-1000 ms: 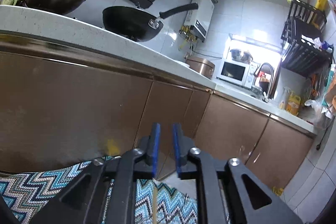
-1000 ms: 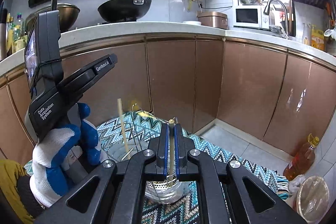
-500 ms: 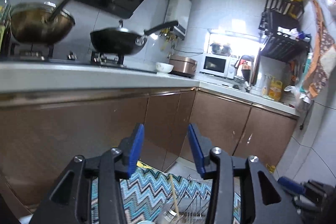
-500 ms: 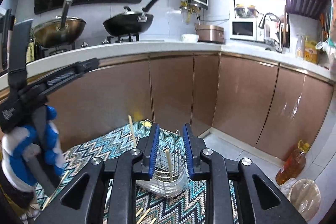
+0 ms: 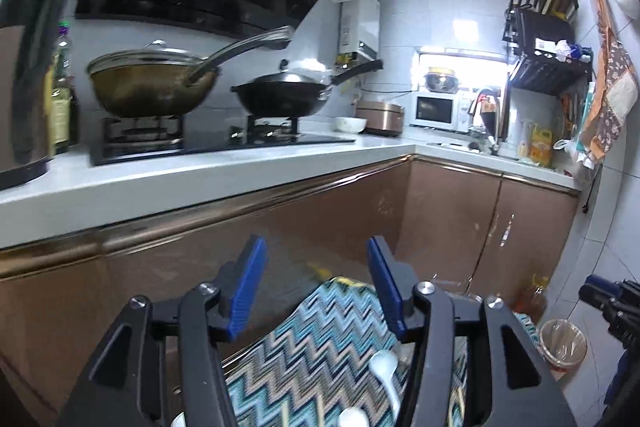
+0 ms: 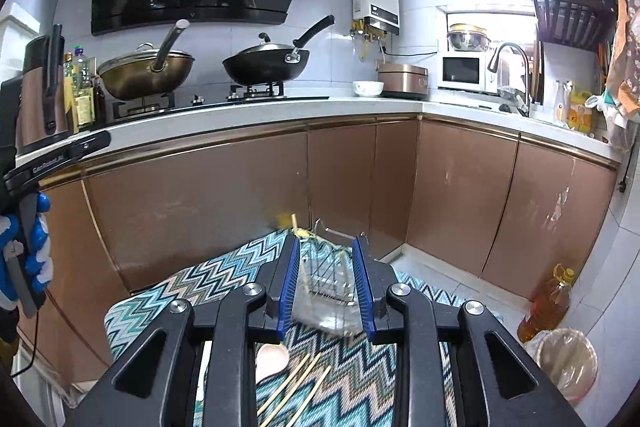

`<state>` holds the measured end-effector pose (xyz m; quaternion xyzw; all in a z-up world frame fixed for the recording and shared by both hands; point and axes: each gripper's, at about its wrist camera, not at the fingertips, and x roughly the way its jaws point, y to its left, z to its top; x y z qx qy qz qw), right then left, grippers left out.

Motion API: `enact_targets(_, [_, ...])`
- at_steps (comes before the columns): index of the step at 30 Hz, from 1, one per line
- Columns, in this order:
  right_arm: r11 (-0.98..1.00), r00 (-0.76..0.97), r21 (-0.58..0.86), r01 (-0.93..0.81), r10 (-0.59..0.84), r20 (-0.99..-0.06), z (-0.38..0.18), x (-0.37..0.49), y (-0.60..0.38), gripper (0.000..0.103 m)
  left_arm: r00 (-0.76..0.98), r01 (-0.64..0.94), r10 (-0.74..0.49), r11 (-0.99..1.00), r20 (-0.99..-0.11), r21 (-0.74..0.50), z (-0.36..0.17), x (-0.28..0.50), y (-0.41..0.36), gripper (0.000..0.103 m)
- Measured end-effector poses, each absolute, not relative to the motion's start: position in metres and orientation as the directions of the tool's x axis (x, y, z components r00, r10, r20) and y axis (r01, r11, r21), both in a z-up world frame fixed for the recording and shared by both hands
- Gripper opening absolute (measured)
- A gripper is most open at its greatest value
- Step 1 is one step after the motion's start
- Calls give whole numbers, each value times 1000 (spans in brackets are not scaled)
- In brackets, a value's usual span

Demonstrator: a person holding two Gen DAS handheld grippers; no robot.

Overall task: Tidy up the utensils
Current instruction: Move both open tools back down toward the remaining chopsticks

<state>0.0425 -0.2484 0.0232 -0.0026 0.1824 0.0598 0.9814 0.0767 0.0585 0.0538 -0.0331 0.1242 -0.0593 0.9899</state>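
Black wok [image 6: 266,67] on stove; microwave [image 6: 462,71] on counter; oil bottle [image 6: 546,303] on floor.

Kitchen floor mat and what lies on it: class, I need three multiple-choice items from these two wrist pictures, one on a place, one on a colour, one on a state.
1. Where does the wire basket stand?
A. on the counter
B. on the zigzag mat
C. in the sink

2. What colour are the pads of the right tool?
A. blue
B. red
C. green

3. How is the left tool now?
A. shut on a spoon
B. shut on a chopstick
C. open, holding nothing

Answers:
1 B: the basket sits at the far end of the mat, in front of the brown cabinets.
2 A: both inner faces are bright blue.
3 C: its jaws have just been opening and stand wide apart with only mat seen between them; the white spoon lies on the mat below.
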Motion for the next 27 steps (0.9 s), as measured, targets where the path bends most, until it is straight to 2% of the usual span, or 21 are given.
enact_targets(15, [994, 906, 7, -109, 103, -410, 19, 8, -223, 27, 889, 159, -185, 983, -418, -96, 4, 67, 92, 52])
enact_targets(27, [994, 835, 69, -87, 111, -538, -26, 38, -232, 27, 769, 238, -253, 966, -587, -104, -50, 104, 66, 52])
